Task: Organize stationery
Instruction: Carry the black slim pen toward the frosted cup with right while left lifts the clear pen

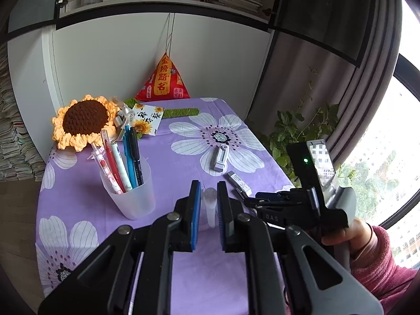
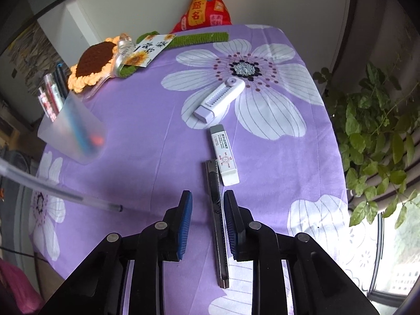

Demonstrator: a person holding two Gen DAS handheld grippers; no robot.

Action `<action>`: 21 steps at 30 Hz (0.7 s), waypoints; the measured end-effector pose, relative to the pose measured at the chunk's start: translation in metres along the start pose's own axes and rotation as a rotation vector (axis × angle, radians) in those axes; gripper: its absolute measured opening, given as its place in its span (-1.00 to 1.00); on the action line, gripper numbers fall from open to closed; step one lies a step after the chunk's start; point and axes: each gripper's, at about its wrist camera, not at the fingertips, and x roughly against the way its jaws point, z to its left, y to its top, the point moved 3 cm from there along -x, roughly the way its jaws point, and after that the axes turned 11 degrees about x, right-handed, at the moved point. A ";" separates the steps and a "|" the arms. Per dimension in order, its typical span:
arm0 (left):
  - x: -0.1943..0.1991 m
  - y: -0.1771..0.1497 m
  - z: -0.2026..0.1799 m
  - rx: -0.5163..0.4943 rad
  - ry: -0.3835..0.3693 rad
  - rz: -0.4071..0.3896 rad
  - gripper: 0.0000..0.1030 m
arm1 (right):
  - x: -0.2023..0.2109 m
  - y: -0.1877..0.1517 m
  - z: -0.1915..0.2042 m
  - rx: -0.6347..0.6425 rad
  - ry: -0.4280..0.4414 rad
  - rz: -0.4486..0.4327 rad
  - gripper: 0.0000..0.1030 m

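Note:
My left gripper (image 1: 209,191) is shut on a clear pen (image 1: 210,207), held above the purple cloth; the pen also shows in the right wrist view (image 2: 60,193), sticking in from the left. A frosted cup (image 1: 131,194) with several pens stands left of it, also in the right wrist view (image 2: 72,128). My right gripper (image 2: 207,204) is open, low over a dark utility knife (image 2: 218,223) that lies between its jaws. A white eraser (image 2: 224,155) and a white correction tape (image 2: 219,98) lie beyond.
A crocheted sunflower (image 1: 84,120) with a card and a red pyramid pouch (image 1: 164,81) sit at the table's far side. A leafy plant (image 2: 372,136) stands past the right edge. Bookshelves hang above the wall.

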 end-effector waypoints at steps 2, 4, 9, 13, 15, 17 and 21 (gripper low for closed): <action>0.002 -0.001 0.000 -0.002 -0.002 -0.001 -0.80 | -0.005 0.002 -0.004 -0.019 0.005 0.022 -0.53; 0.002 -0.001 0.002 0.001 0.001 -0.002 -0.80 | -0.009 0.002 -0.006 -0.027 0.012 0.039 -0.53; 0.000 -0.003 0.007 0.015 0.003 0.008 -0.80 | -0.023 0.005 -0.003 -0.038 0.040 0.090 -0.53; -0.001 -0.003 0.008 0.018 0.006 0.013 -0.80 | -0.027 0.010 0.002 -0.018 0.012 0.101 -0.53; -0.001 -0.003 0.008 0.017 0.005 0.011 -0.80 | -0.030 0.016 0.005 0.000 -0.011 0.105 -0.53; 0.000 -0.003 0.009 0.018 0.007 0.010 -0.80 | -0.032 0.020 0.007 0.019 -0.031 0.104 -0.53; 0.001 -0.004 0.011 0.021 0.010 0.013 -0.80 | -0.034 0.024 0.010 0.043 -0.048 0.101 -0.69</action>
